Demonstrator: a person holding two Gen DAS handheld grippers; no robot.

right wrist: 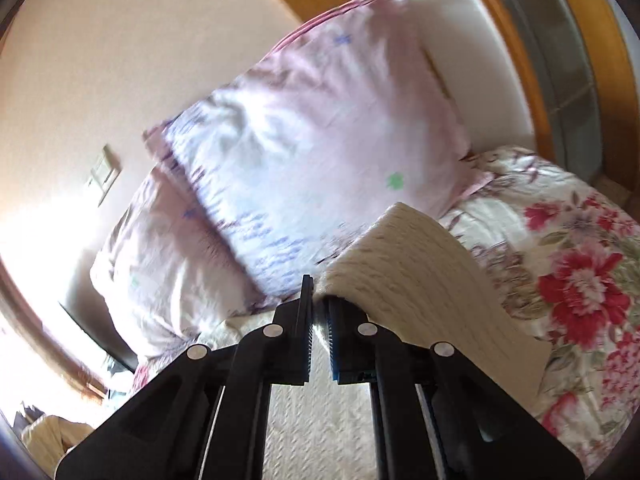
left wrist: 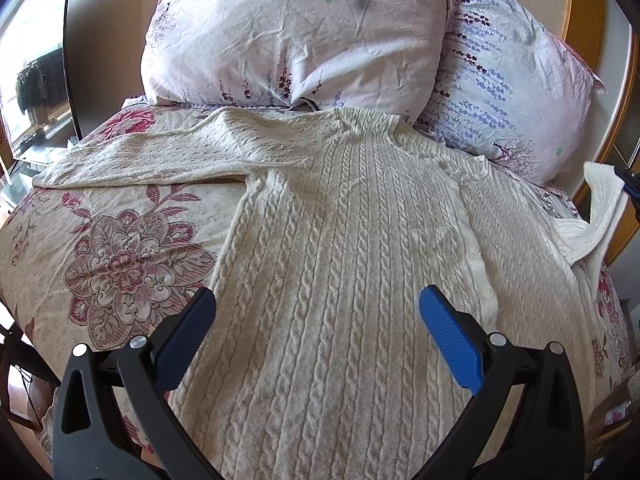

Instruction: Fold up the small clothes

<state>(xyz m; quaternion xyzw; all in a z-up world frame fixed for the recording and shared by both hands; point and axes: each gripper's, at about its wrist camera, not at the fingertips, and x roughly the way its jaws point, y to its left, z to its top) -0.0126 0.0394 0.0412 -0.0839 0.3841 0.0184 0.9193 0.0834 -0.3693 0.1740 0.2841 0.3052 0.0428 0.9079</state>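
Cable-knit sweater [left wrist: 340, 240] in cream is spread flat on the floral bedspread [left wrist: 120, 240] below two pillows [left wrist: 296, 36], left hand-held gripper [left wrist: 316, 320] hanging wide open over its body, while the right hand-held gripper [right wrist: 319, 320] is pinched tight on the sleeve [right wrist: 420, 280], lifting it off the bed.

A bed under a cream quilt printed with red flowers [left wrist: 120, 264] carries two pale pink floral pillows [left wrist: 296, 36] against a plain beige wall [right wrist: 132, 40]. A curved wooden headboard [left wrist: 582, 12] edges it; sunlight floods in.
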